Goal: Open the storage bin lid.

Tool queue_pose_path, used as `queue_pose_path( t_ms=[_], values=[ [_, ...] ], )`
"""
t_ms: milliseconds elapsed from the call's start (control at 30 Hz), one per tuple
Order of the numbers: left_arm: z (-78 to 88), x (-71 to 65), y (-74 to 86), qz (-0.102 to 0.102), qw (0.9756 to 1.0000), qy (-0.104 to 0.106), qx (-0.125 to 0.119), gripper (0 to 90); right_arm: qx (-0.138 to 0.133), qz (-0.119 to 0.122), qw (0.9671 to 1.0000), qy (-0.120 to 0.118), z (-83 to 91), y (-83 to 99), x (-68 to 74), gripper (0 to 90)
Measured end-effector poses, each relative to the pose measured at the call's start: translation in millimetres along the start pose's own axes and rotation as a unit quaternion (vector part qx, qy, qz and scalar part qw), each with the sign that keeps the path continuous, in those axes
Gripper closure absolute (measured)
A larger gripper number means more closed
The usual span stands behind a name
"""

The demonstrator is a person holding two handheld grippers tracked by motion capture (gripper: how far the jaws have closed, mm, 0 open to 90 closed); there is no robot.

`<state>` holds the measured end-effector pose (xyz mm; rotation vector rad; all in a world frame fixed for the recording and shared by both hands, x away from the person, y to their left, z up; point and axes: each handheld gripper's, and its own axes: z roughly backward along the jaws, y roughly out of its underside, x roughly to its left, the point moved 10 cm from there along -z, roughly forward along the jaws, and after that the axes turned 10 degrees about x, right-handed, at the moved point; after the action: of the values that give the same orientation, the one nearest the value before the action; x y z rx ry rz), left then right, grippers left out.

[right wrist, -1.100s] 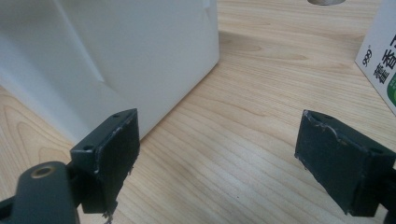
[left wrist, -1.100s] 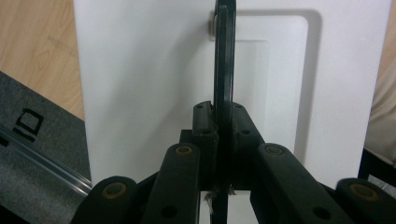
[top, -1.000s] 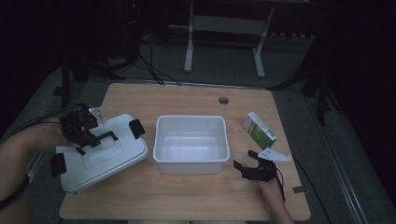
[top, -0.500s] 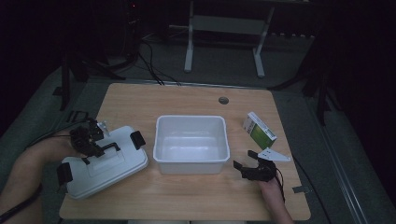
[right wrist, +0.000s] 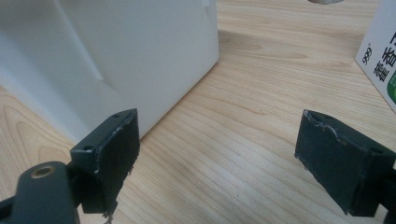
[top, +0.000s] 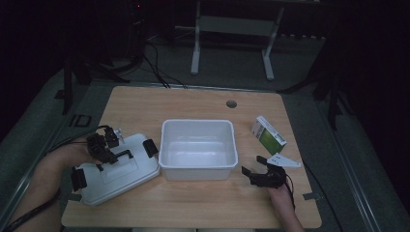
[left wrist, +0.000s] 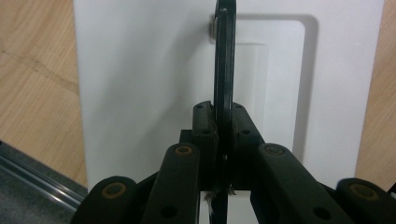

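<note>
A white box lid (top: pixel 126 175) with black clips at its ends lies low at the table's left, tilted toward the white tub (top: pixel 198 172). My left gripper (top: pixel 104 150) is shut on the lid's black handle (top: pixel 118 156). In the left gripper view the thin handle (left wrist: pixel 224 56) runs straight up from between the closed jaws of my left gripper (left wrist: pixel 223 121), above the lid (left wrist: pixel 140 70). My right gripper (top: pixel 252 164) rests open on the wood at the tub's front right corner. In the right gripper view my right gripper (right wrist: pixel 224 158) holds nothing, with the tub wall (right wrist: pixel 116 51) at its left.
A green and white carton (top: pixel 268 135) lies right of the tub, and its edge (right wrist: pixel 380 60) shows in the right gripper view. A round cable hole (top: pixel 231 103) sits near the table's far edge. Stand legs and cables cross the dark floor behind.
My left gripper has come down and slightly toward the tub with the lid hanging from it, and the lid now sits lower by the table. The right gripper has stayed put.
</note>
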<state>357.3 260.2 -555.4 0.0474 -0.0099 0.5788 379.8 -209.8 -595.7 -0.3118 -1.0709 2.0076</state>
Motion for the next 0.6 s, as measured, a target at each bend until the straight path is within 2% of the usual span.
queue_pose_path(
  t_ms=[333, 500, 600],
  values=[
    [-17.0, -4.5, -9.4, -0.008, 0.9998, 0.017, 0.003, 83.6, 0.0, 0.001, 1.0, 0.0, 0.1, -0.2, -0.1, 13.4],
    [-20.1, -3.6, -10.0, -0.007, 0.9999, 0.013, 0.008, 83.6, 0.002, 0.002, 1.0, 0.001, 0.3, 0.3, 0.0, 13.4],
    [-21.1, -3.8, -10.6, -0.004, 0.9998, 0.017, 0.001, 83.6, 0.001, 0.002, 1.0, 0.0, 0.0, 0.1, 0.1, 13.4]
  ],
)
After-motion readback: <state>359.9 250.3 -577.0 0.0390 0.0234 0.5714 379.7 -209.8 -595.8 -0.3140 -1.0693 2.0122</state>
